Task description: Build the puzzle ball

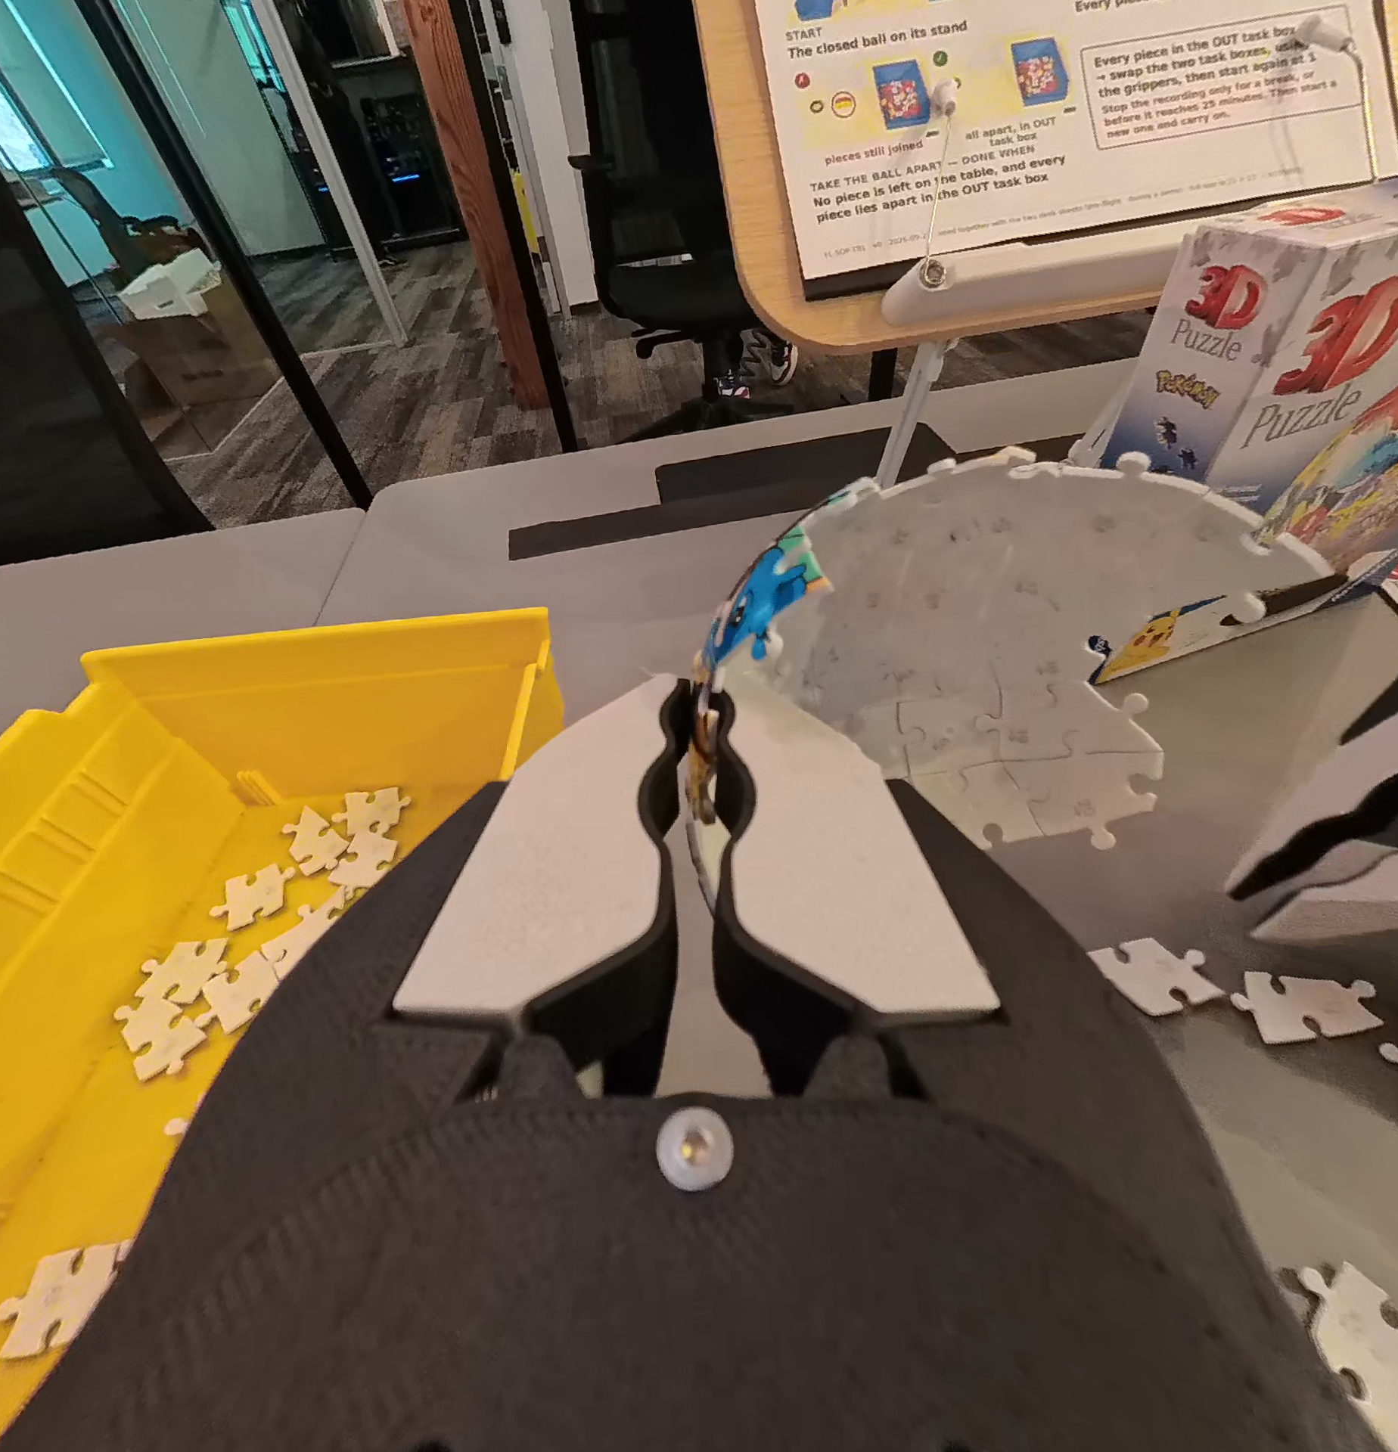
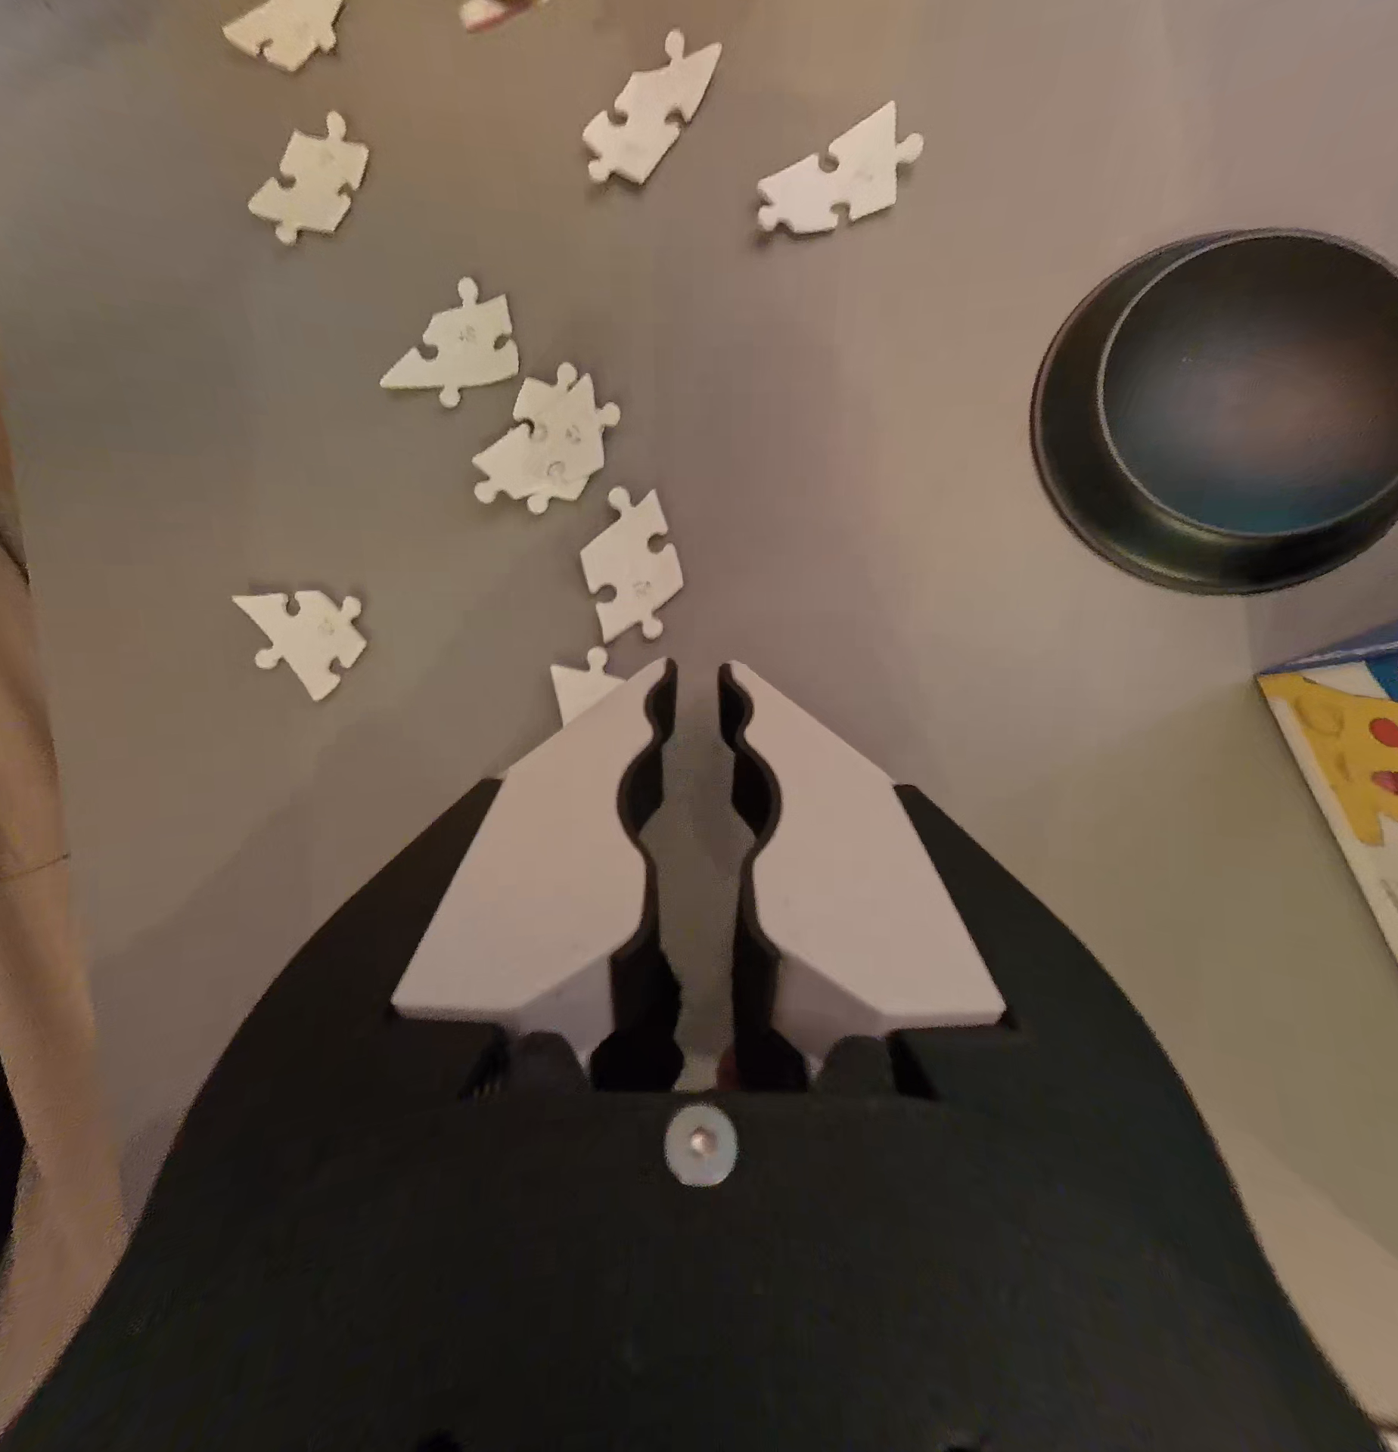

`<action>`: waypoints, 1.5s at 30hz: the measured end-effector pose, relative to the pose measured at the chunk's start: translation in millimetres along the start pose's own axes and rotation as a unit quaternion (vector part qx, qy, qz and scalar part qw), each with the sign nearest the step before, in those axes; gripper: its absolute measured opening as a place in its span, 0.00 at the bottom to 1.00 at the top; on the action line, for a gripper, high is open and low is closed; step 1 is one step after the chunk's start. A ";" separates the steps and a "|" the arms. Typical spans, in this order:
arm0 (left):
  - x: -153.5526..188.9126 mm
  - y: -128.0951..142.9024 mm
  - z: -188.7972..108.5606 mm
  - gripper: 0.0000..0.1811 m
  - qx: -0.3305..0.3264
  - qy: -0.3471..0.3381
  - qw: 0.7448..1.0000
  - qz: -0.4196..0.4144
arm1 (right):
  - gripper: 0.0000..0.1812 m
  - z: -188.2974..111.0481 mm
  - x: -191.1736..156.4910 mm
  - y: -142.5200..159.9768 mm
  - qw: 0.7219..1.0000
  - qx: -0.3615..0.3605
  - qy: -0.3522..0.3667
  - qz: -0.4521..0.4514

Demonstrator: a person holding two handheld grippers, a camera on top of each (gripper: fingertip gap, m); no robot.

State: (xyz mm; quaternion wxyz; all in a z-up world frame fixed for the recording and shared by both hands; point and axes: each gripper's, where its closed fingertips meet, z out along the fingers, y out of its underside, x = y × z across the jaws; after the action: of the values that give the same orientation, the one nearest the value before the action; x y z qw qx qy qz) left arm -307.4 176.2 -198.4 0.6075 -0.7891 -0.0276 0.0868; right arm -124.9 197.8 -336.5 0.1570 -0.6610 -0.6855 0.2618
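Note:
My left gripper (image 1: 702, 711) is shut on the rim of the half-built puzzle ball shell (image 1: 987, 652). The shell is a curved bowl of joined pieces, white inside with a blue printed outer face, held tilted above the grey table (image 1: 523, 581). My right gripper (image 2: 697, 677) is open with nothing between its pads, pointing down at the table; it also shows at the right edge of the left wrist view (image 1: 1325, 856). Several loose white puzzle pieces lie face down on the table ahead of it, the nearest (image 2: 633, 577) just beyond the tips and one (image 2: 582, 691) partly under the left finger.
A yellow bin (image 1: 303, 691) with several loose pieces stands at the left. The puzzle's box (image 1: 1277, 408) and an instruction board (image 1: 1034, 141) stand behind the shell. A black round stand (image 2: 1238, 408) lies on the table at the right, with a printed box corner (image 2: 1356, 770) beside it. Left tips to right tips: about 25 centimeters.

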 end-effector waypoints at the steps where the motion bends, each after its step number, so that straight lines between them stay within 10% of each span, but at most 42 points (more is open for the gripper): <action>1: 0.3 -0.3 -0.2 0.02 0.000 0.000 1.000 0.000 | 0.07 -1.2 -2.4 4.9 1.000 -0.015 0.001 -0.004; 23: 3.8 -1.6 1.8 0.02 0.002 0.006 1.000 -0.001 | 0.00 8.6 -38.7 -0.5 1.000 0.016 0.002 -0.005; 37: 0.8 -2.3 1.6 0.02 0.003 0.004 1.000 -0.002 | 0.16 36.6 -17.0 -23.9 0.994 -0.035 -0.026 -0.102; 45: -0.4 -0.2 2.6 0.02 0.001 0.005 1.000 -0.005 | 0.00 35.7 -7.6 -23.6 0.997 -0.026 -0.030 -0.064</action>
State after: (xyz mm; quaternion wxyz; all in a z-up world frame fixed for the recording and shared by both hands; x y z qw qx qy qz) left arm -308.1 178.6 -198.8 0.6091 -0.7885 -0.0284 0.0803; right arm -163.8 185.1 -351.2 0.1355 -0.6117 -0.7372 0.2528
